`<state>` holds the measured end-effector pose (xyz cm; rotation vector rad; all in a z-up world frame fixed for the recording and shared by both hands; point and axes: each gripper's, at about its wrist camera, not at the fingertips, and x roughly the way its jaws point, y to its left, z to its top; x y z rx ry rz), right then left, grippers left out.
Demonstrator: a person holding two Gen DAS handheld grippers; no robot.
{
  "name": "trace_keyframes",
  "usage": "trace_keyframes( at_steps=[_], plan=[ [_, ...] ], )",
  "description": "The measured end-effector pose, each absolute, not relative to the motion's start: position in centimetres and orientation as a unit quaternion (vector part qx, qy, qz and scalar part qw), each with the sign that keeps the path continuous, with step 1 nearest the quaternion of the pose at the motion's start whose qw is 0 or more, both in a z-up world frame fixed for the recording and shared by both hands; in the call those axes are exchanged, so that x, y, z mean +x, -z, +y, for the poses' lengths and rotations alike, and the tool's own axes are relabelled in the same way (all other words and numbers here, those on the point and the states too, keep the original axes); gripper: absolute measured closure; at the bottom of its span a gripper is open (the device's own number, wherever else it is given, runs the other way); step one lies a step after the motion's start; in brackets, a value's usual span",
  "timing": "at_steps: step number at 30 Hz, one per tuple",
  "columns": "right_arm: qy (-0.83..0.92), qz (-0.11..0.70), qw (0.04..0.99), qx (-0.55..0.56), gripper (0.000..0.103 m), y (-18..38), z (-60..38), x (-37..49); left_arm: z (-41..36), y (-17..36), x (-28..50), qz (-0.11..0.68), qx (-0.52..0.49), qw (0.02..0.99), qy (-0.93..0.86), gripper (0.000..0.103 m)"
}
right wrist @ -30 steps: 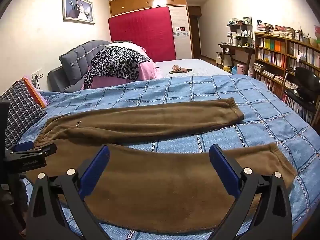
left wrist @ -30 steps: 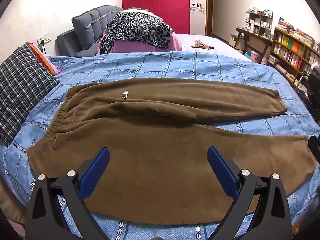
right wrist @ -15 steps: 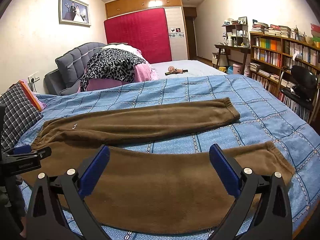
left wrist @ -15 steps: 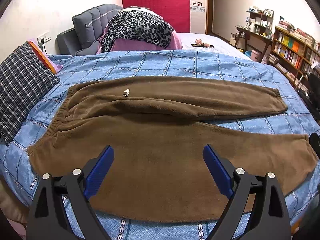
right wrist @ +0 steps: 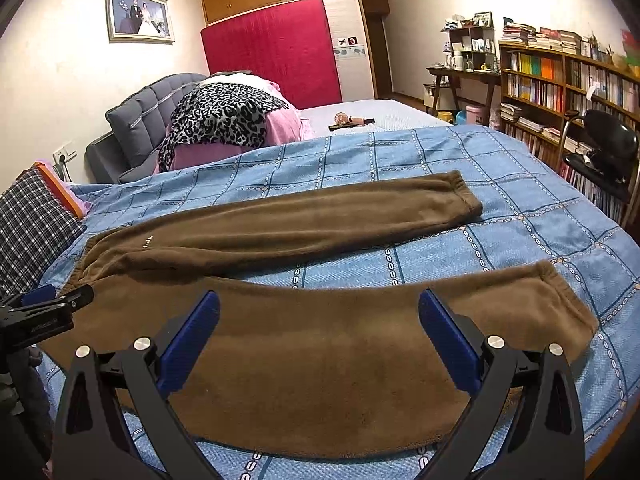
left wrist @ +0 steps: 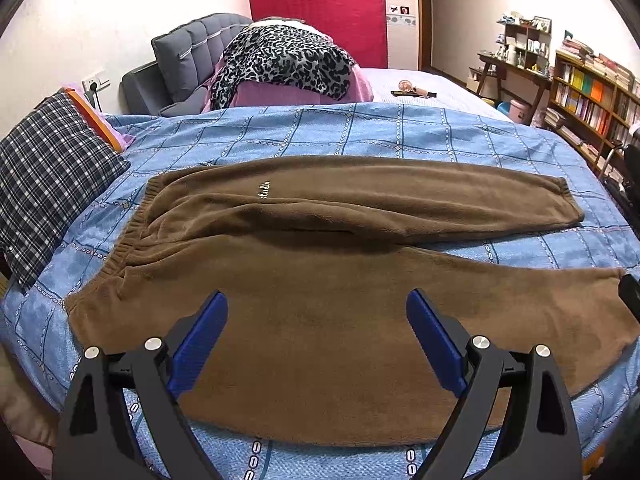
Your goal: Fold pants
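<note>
Brown fleece pants (left wrist: 320,280) lie flat on a blue patterned bedspread (left wrist: 360,132), waistband at the left, both legs stretching right with a gap between them. In the left wrist view my left gripper (left wrist: 316,308) hovers open above the near leg close to the seat, nothing between its blue pads. The right wrist view shows the same pants (right wrist: 320,340), with my right gripper (right wrist: 320,308) open above the middle of the near leg. The left gripper (right wrist: 48,308) shows at that view's left edge, near the waistband.
A plaid pillow (left wrist: 48,184) lies at the bed's left. Leopard-print and pink bedding (left wrist: 280,68) is piled against a grey headboard behind. A bookshelf (right wrist: 560,80), desk and black chair (right wrist: 608,148) stand at the right. Small items (right wrist: 352,120) rest on the far mattress.
The left gripper's jaws narrowed slightly. The right wrist view tilted up a little, showing more wall and ceiling. The pants have not moved.
</note>
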<state>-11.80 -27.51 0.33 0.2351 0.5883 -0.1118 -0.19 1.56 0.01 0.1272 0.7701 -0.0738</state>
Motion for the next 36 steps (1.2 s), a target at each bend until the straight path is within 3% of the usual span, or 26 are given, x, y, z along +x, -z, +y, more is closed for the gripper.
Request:
trace_keyframes(
  at_steps=[36],
  plan=[
    [0.016,0.315,0.936,0.158,0.003,-0.1,-28.3,-9.3,2.8,1.5,2.2,0.384,0.074,0.92,0.001,0.009]
  ],
)
